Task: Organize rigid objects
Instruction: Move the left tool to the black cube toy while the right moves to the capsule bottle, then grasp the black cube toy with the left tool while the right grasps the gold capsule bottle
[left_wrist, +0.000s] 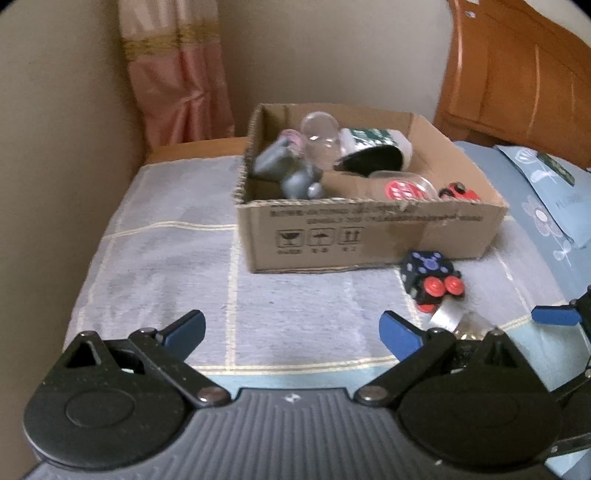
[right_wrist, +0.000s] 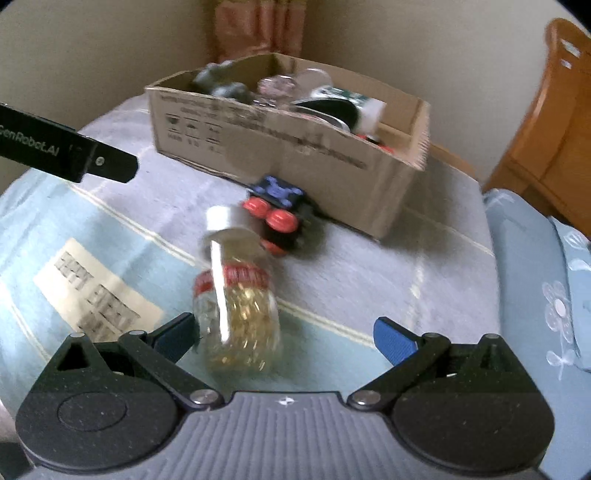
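two views. left wrist: the left gripper (left_wrist: 291, 330) hovers with fingers spread and empty over the bed, facing the brown cardboard box (left_wrist: 369, 236) already holding toys and cups. right wrist: the right gripper (right_wrist: 282, 332), fingers wide, frames the clear jar of gold beads (right_wrist: 240, 317) lying beside the black cube toy with red buttons (right_wrist: 280, 214), likely next for boxing.

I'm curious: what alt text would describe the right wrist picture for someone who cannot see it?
A clear jar of gold pieces lies on a bedspread between the right gripper and its open jaws. Beyond sit a black-and-red toy and a cardboard box of items.
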